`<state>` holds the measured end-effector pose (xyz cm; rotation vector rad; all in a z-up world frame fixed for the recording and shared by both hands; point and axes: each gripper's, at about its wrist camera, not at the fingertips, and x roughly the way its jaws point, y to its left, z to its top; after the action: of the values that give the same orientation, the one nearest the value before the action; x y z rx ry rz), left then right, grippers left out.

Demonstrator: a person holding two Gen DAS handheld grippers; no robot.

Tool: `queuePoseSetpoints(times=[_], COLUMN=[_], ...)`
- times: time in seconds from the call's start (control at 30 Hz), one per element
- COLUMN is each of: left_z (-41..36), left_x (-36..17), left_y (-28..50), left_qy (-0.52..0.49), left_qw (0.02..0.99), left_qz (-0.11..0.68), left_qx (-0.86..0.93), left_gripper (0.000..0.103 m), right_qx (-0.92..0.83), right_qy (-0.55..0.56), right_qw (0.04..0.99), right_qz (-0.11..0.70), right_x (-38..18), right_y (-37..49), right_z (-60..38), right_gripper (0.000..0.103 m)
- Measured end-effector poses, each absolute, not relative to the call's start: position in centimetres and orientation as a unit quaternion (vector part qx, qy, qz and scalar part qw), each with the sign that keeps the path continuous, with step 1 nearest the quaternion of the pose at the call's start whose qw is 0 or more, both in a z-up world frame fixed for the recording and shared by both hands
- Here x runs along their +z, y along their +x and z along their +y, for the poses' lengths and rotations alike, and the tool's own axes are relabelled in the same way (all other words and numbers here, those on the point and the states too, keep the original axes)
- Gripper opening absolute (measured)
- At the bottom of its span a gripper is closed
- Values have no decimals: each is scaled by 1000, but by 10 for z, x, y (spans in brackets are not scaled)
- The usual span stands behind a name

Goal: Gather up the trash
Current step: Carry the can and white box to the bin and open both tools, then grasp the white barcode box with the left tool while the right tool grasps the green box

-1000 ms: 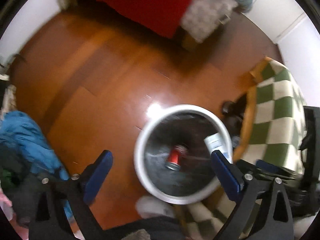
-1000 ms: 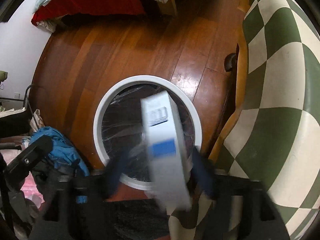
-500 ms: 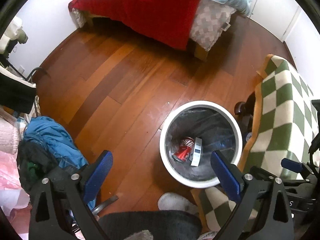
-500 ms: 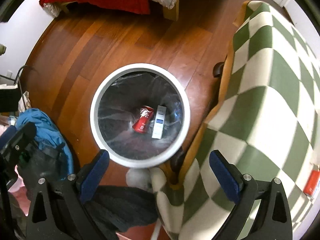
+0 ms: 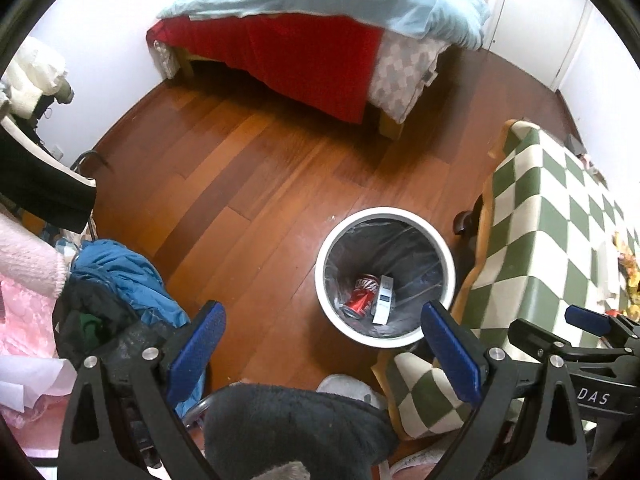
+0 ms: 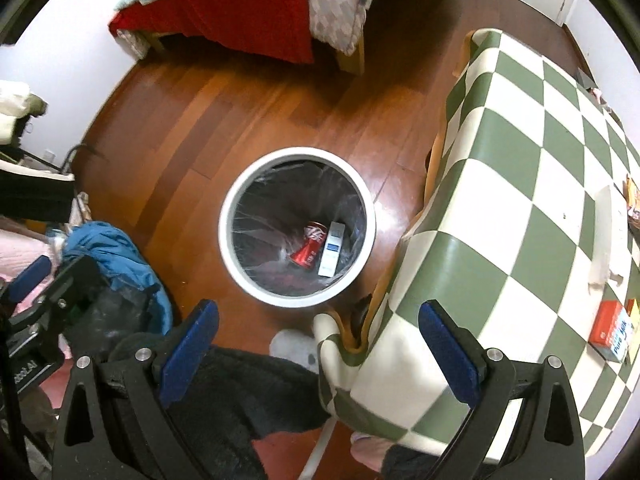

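Note:
A white round bin (image 5: 326, 248) (image 6: 228, 240) with a clear liner stands on the wooden floor beside the table. At its bottom lie a red soda can (image 5: 362, 296) (image 6: 308, 246) and a white carton with a blue patch (image 5: 383, 300) (image 6: 330, 250), side by side. My left gripper (image 5: 322, 344) hangs high above the floor, open and empty. The right gripper (image 6: 318, 346) is also open with nothing between its blue pads, well above the bin. On the table, in the right wrist view, sit a red and blue carton (image 6: 612, 330) and crumpled wrappers (image 6: 634, 200).
A table with a green and white checked cloth (image 6: 520, 184) (image 5: 552, 220) fills the right side. A bed with a red cover (image 5: 304, 48) stands at the back. Blue and dark clothes (image 5: 116, 280) are piled at the left. A person's dark trouser leg (image 6: 240, 392) and slipper (image 6: 292, 346) are below.
The white carton left the right gripper and dropped into the bin beside the can. Both grippers rose, so the bin looks smaller and more of the room shows.

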<state>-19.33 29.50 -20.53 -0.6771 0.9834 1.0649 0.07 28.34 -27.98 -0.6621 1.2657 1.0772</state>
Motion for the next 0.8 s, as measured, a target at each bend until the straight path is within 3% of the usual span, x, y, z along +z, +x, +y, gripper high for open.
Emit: queuePoseSetpoints(times=[0.47, 0.8], left_z=[242, 204], left_x=[-127, -156], left_y=[-172, -29], left_qy=[-273, -249], left_qw=[739, 774], left_qz=[393, 432], left_qx=[474, 391], left_gripper=[100, 103], right_qx=[528, 462], right_qy=[-178, -76], right_qw=[632, 678], right_qz=[539, 566], right_x=[-182, -168], right_y=[14, 120], right_z=[206, 114], right_gripper=[101, 101])
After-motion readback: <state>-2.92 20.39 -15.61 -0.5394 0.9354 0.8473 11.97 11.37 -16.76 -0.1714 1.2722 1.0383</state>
